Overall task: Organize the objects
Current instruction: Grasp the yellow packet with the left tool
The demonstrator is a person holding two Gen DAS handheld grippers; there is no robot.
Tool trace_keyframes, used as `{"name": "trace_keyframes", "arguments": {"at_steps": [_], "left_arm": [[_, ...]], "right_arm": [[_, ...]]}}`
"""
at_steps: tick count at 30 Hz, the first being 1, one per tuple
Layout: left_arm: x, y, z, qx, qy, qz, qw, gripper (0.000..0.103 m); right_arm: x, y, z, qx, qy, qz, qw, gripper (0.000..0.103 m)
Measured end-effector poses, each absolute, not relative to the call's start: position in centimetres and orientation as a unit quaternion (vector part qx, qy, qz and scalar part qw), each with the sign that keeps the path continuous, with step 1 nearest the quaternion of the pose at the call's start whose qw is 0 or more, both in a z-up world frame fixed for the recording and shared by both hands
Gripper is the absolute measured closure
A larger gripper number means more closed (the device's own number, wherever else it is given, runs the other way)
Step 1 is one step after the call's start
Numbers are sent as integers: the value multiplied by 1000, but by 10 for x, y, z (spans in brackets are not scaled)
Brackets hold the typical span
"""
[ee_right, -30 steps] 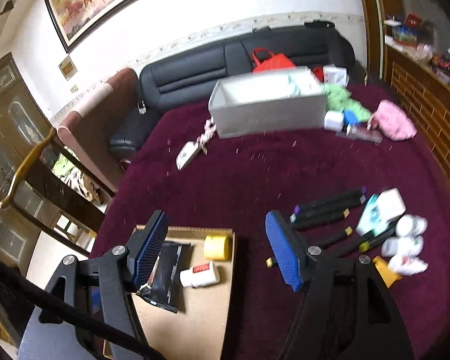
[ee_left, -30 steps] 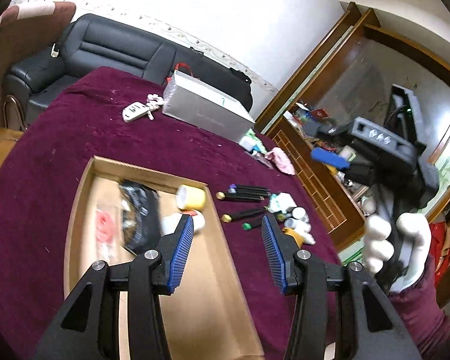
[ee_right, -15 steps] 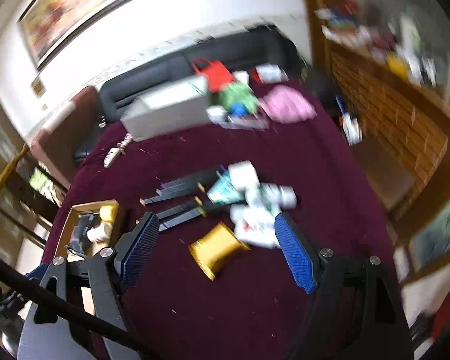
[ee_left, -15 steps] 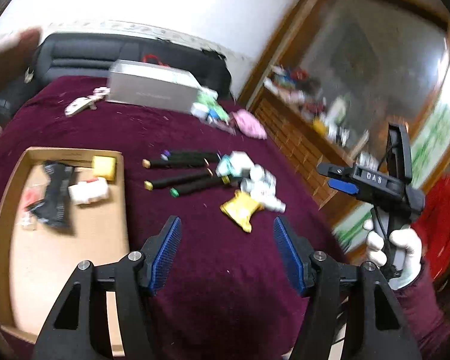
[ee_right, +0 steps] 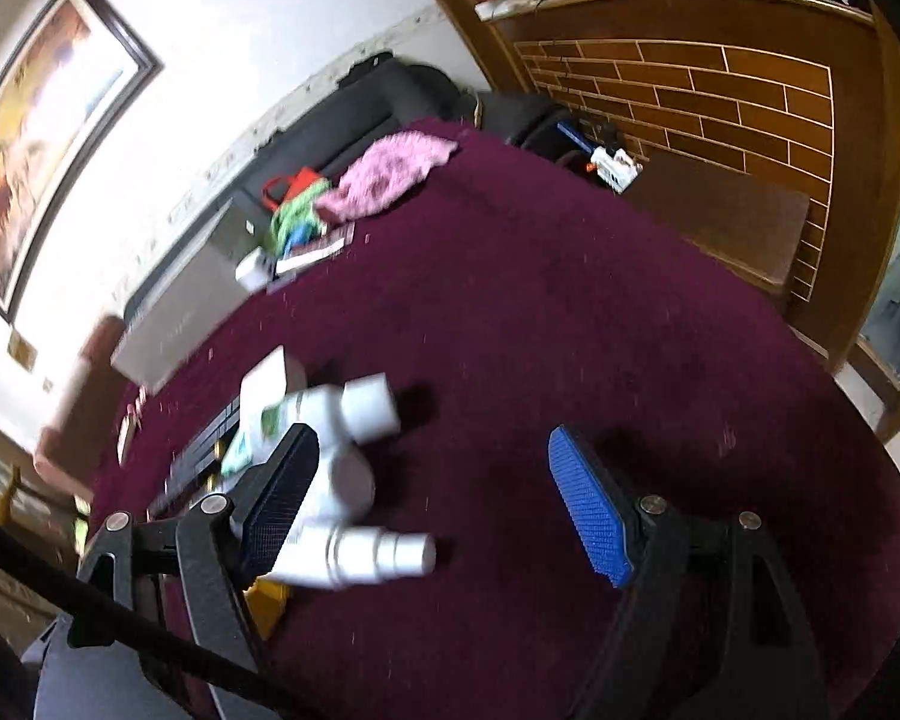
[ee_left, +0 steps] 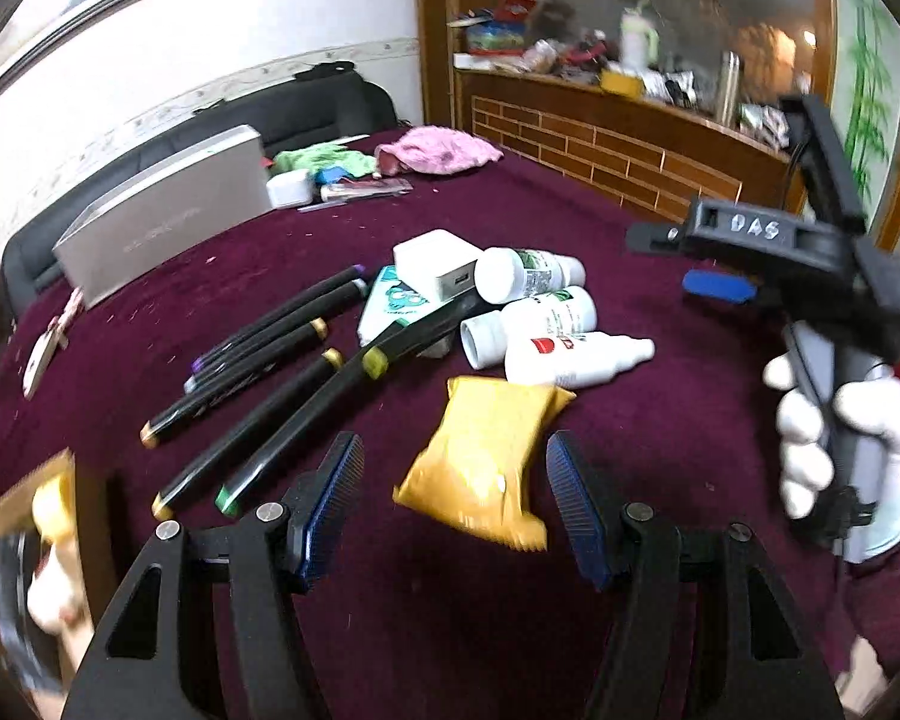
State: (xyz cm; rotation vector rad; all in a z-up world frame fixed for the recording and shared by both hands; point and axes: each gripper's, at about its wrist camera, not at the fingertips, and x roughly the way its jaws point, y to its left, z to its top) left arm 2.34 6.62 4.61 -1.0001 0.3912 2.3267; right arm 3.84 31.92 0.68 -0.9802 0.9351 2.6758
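Both grippers are closing in on the loose pile, nothing picked up yet.

The left gripper (ee_left: 453, 504) is hanging spread over the maroon tablecloth (ee_left: 600, 252), its blue pads framing the yellow packet (ee_left: 480, 462) without pressing on it; the packet is lying at the near edge of the pile, just near of the white bottles (ee_left: 546, 324) and right of the black markers (ee_left: 270, 372). The right gripper (ee_right: 432, 504) is also standing wide and empty, its left pad just beside the bottles (ee_right: 354, 480), its right pad over bare cloth. The cardboard tray (ee_left: 6, 528), already holding a few things, is sitting at the far left edge of the left wrist view. This looks like the reach before a pick: next the left jaws would need to be sinking around the packet and pinching its crinkly body, while the right would need shifting left to straddle one bottle.
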Motion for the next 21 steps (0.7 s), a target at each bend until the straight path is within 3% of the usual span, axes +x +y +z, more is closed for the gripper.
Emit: {"name": "trace_keyframes", "arguments": {"at_steps": [6, 11, 14, 21], "left_arm": [[-6, 90, 16, -404, 153, 850, 300, 46], [-9, 105, 2, -413, 156, 849, 289, 46], [-7, 99, 4, -420, 134, 851, 285, 64], [14, 49, 27, -428, 42, 855, 290, 66]], "right_arm": [[39, 334, -4, -343, 352, 870, 43, 23], [32, 325, -7, -362, 340, 868, 20, 23], [34, 323, -8, -364, 336, 869, 18, 23], [33, 325, -10, -361, 339, 868, 25, 23]]}}
